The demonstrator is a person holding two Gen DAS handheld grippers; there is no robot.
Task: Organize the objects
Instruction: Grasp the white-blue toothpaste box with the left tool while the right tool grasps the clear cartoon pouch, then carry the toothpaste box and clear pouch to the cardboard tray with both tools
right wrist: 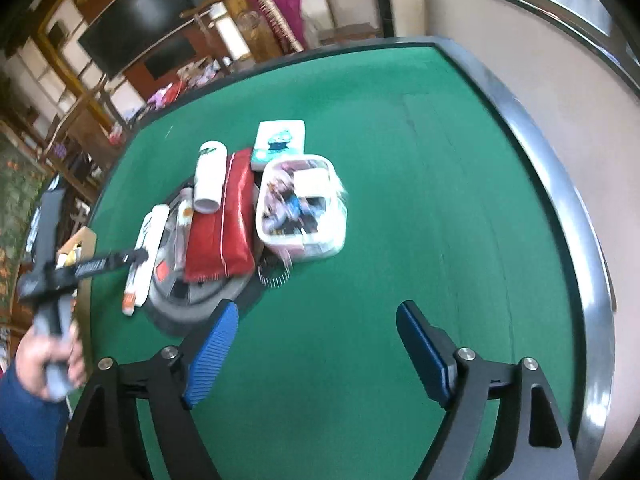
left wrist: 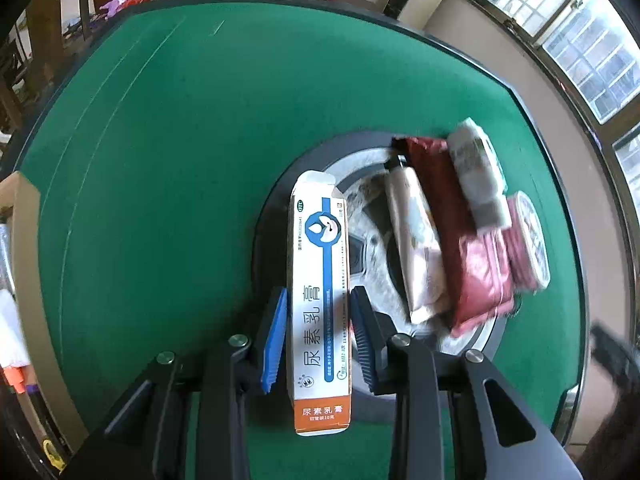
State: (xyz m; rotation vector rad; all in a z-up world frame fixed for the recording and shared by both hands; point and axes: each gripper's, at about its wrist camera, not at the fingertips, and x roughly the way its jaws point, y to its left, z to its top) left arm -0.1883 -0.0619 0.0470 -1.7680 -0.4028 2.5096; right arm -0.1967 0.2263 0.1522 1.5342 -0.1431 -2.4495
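Note:
My left gripper (left wrist: 319,300) is shut on a long white, blue and orange ointment box (left wrist: 320,280) and holds it over the left edge of a round grey tray (left wrist: 280,216). On the tray lie a beige tube (left wrist: 416,240), a dark red pouch (left wrist: 456,232) and a white bottle (left wrist: 476,176). In the right wrist view the box (right wrist: 146,248) shows held by the left gripper (right wrist: 138,258) beside the tray (right wrist: 192,300), red pouch (right wrist: 224,220) and white bottle (right wrist: 210,178). My right gripper (right wrist: 316,320) is open and empty above the green table (right wrist: 400,200).
A white plastic container (right wrist: 300,204) of small items sits right of the red pouch. A white-teal tissue pack (right wrist: 280,138) lies behind it. The table has a raised dark rim (right wrist: 560,200) near a wall. A cardboard box (left wrist: 24,208) stands at the left edge.

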